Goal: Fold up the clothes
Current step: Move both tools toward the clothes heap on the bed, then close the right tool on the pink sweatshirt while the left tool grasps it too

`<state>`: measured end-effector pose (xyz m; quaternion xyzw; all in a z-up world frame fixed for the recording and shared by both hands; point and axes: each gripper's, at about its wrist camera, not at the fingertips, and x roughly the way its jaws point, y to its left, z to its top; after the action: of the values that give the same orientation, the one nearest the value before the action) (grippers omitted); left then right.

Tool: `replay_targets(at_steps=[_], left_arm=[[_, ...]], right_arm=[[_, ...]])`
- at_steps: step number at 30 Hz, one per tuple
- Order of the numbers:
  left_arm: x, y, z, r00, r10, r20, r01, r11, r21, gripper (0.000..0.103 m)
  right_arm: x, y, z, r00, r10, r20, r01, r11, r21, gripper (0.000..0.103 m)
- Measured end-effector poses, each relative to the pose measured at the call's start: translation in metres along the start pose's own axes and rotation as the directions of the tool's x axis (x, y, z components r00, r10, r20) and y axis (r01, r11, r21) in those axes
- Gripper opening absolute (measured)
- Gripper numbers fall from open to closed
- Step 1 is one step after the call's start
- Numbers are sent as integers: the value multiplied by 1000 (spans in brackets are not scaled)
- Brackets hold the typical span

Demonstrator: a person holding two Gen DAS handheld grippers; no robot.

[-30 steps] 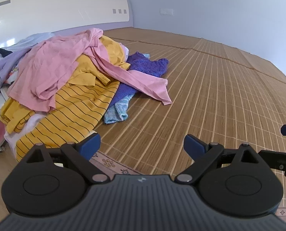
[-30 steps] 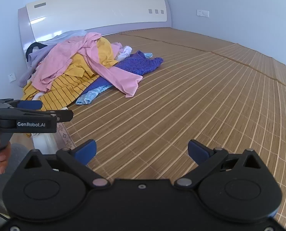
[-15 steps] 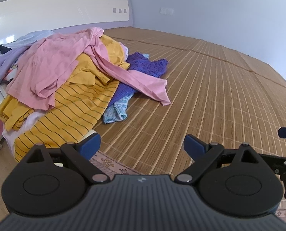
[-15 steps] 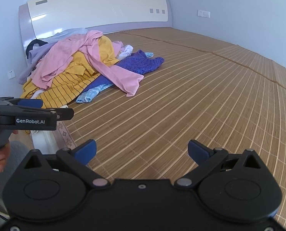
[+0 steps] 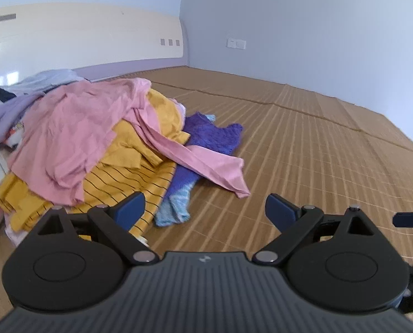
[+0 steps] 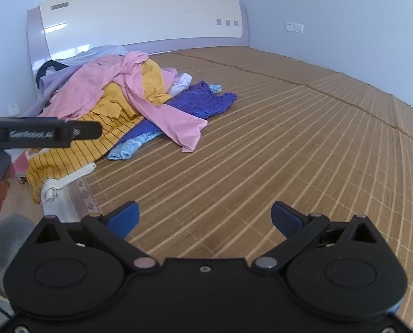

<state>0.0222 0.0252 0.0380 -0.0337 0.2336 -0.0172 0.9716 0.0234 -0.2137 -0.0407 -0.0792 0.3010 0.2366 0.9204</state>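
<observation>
Clothes pile (image 5: 90, 144) lies heaped at the head of the bed, on the bamboo mat (image 5: 303, 149), pink shirt (image 5: 76, 127) uppermost over a yellow striped garment (image 5: 123, 183). Left tongs (image 5: 205, 212) and right tongs (image 6: 205, 216): both spread apart, empty, short of the pile.

The left gripper (image 5: 205, 212) is hovering with its blue fingertips (image 5: 130, 212) spread wide, gripping nothing, above the bamboo mat (image 5: 303, 149) covering the bed. Ahead to the left, a pile of clothes (image 5: 84, 138) is lying heaped: a pink garment (image 5: 76, 127) is draping over yellow striped fabric (image 5: 117, 186), with a purple knit (image 5: 206, 133) spreading beside it. A cream headboard (image 5: 81, 38) is standing behind.
</observation>
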Motion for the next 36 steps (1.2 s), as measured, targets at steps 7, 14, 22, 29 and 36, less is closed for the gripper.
replay_targets(at_steps=[7,14,22,29,36], left_arm=[[10,21,8,1000,-20,18,20,1000,9,96],[23,45,16,999,-46,4,46,999,-4,96],[49,80,37,999,40,18,-40,999,9,96],[98,114,55,996,85,15,-84,996,-20,96],[134,134,61,983,183,19,-183,983,20,96]], right_arm=[[22,11,10,998,56,-21,-56,998,2,101],[49,20,27,998,61,-26,-61,998,-8,95],[79,31,48,993,113,-33,-113,993,-16,91],[102,51,73,985,133,110,-123,988,-97,91],[160,78,94,984,151,95,-132,974,-185,65]])
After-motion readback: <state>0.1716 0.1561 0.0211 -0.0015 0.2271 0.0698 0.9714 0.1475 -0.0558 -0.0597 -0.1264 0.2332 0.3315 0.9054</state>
